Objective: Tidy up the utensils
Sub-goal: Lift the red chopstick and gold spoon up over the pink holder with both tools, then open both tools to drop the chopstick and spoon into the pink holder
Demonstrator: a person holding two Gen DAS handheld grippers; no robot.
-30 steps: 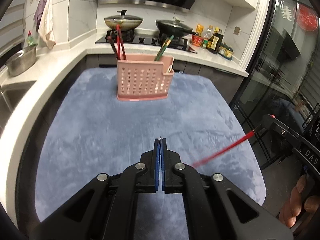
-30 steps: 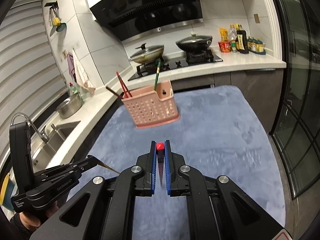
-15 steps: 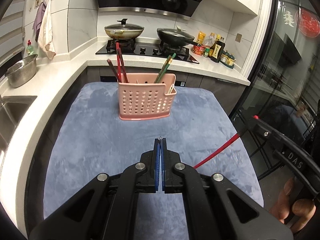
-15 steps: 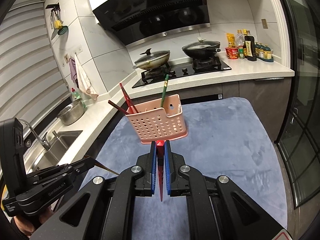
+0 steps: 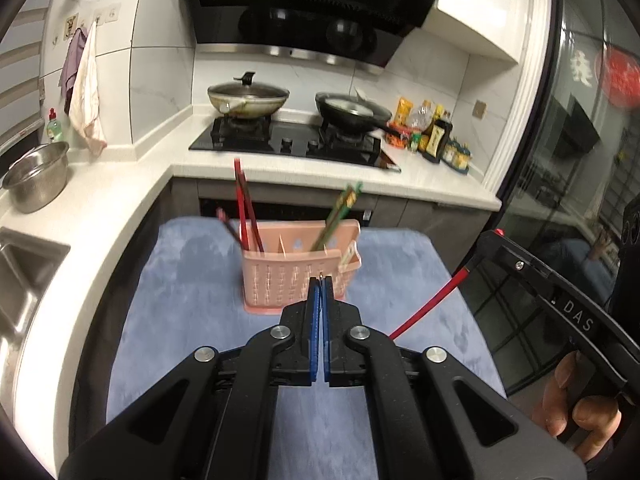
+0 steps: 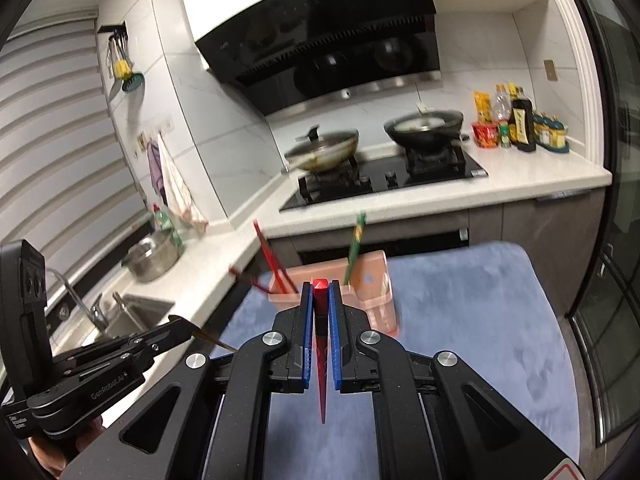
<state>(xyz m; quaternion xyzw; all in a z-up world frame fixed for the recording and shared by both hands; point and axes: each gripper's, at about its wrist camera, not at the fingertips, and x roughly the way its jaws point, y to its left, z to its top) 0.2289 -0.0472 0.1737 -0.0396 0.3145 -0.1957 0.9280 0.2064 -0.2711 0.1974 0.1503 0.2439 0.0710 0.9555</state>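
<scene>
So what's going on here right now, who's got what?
A person is sorting chopsticks into the pink basket on the blue mat. The right gripper is shut on a red chopstick, pointed toward the basket. The left gripper is shut on a thin brownish chopstick. Red and green chopsticks already stand in the basket.

baskets 1 (image 5: 296, 276) | woks 2 (image 5: 248, 98) | steel bowls 1 (image 5: 36, 176)

Perforated matt pink plastic basket (image 5: 295, 280) on a fuzzy blue cloth mat (image 5: 192, 304); glossy red chopstick (image 6: 321, 364); shiny steel bowl (image 5: 36, 176); smooth white stone-like counter (image 5: 100, 200).
</scene>
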